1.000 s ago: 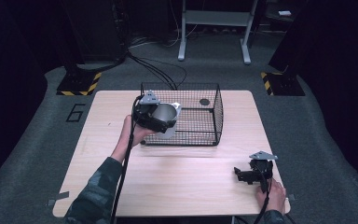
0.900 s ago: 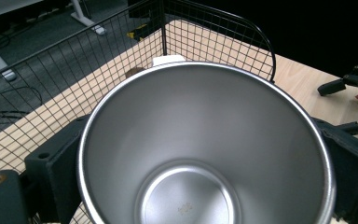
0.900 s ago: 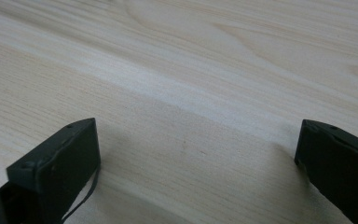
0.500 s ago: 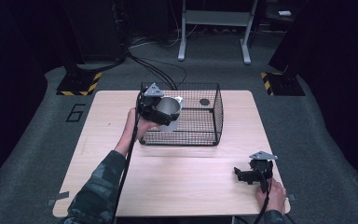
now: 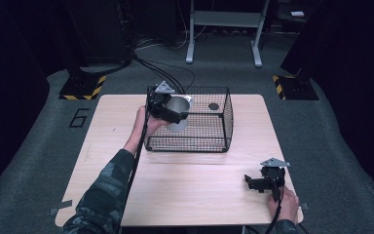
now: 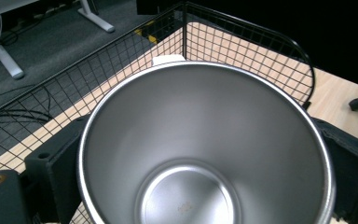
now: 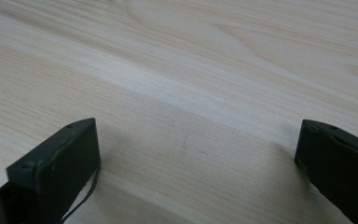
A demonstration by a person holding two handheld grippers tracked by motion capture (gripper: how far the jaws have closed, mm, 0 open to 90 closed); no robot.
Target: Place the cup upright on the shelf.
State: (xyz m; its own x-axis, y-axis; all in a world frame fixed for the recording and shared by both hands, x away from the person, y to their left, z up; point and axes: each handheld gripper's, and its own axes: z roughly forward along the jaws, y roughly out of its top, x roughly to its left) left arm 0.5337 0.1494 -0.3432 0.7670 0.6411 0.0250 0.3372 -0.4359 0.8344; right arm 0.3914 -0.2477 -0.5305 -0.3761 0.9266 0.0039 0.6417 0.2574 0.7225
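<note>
Centre frame, the left claw (image 5: 171, 111) pinches a steel cup (image 5: 177, 113) (tilted) over the wire basket (image 5: 222, 127); lower right, the right claw (image 5: 254, 181) rests spread on the worktop (image 5: 195, 185).

Steel cup (image 6: 205, 144) near rim cut off by bottom edge in left gripper view; cup hides most of both jaws. Small dark disc (image 5: 214, 106) on wire basket (image 5: 226, 117) floor too small to identify. Right gripper (image 7: 196, 154) jaw bases cut off.
</note>
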